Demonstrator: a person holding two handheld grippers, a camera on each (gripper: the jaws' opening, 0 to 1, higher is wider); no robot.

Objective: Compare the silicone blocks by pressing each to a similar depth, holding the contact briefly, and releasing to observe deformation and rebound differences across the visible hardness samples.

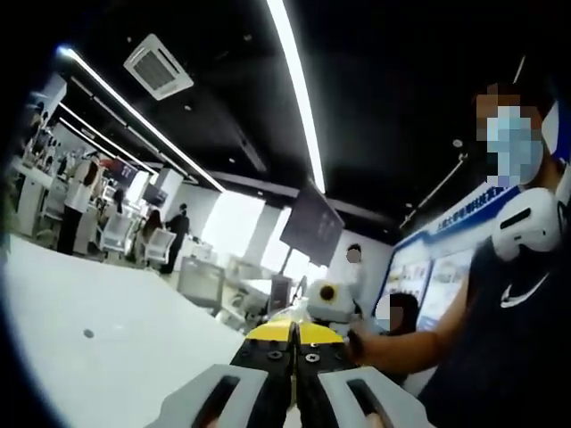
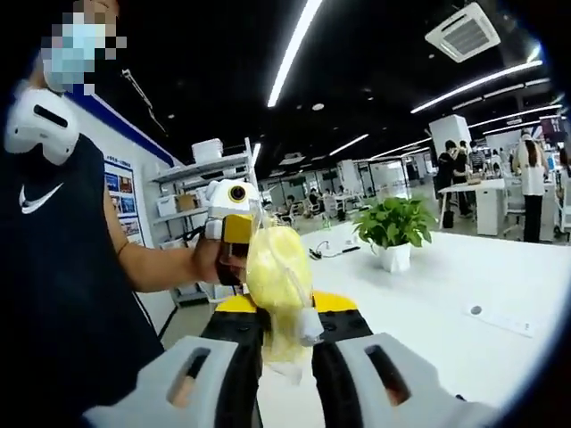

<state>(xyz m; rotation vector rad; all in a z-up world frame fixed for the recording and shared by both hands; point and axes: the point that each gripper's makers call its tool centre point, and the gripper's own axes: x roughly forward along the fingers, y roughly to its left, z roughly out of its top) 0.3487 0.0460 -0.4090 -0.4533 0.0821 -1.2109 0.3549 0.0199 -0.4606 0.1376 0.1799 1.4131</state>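
Observation:
A pale yellow block in a clear plastic bag (image 2: 278,272) stands upright between the jaws of my right gripper (image 2: 284,312), which is shut on the bag's lower part. Behind it a person's hand holds my left gripper (image 2: 230,214) up above the table's edge. In the left gripper view my left gripper (image 1: 295,332) has its yellow-tipped jaws pressed together with nothing between them. Just beyond them my right gripper (image 1: 326,299) shows, held in a hand. Both grippers are raised off the white table (image 2: 446,303).
A person in a dark sleeveless shirt (image 1: 508,357) stands close at the table's side. A potted plant (image 2: 393,227) in a white pot stands further back on the table. Desks, chairs and other people fill the office behind.

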